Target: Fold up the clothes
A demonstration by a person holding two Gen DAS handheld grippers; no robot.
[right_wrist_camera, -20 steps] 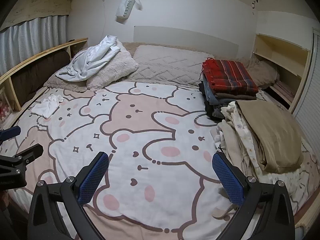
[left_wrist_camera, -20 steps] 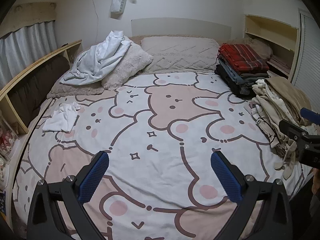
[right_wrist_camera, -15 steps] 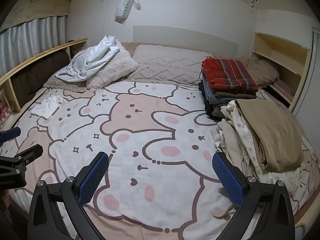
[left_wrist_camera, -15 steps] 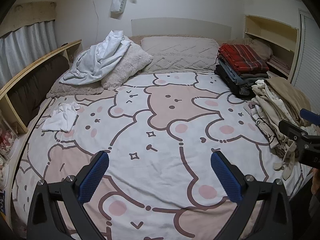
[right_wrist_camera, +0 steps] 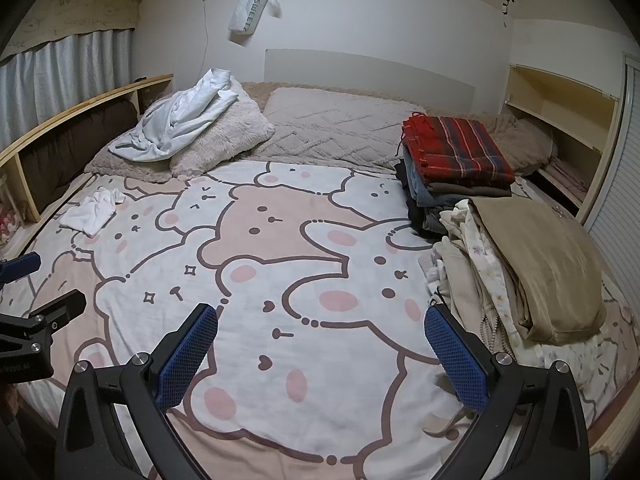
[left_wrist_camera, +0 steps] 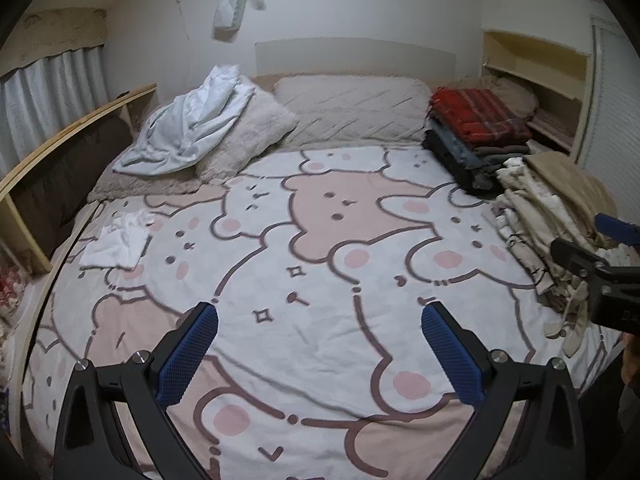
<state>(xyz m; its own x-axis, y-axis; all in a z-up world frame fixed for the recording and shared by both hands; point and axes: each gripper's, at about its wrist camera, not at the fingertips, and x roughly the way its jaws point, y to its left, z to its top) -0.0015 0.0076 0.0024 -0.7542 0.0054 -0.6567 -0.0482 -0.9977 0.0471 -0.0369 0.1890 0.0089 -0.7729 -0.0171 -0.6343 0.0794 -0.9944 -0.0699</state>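
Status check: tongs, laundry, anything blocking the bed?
Left tongs open, empty. Right tongs open, empty. Unfolded beige pile at right edge, untouched. Bedspread centre clear.

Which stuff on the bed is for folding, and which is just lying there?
For folding:
- beige clothes heap
- crumpled white garment
- white top on the pillow
- folded stack, plaid on top

Just there:
- bear blanket
- fluffy pillow
- hanging bag
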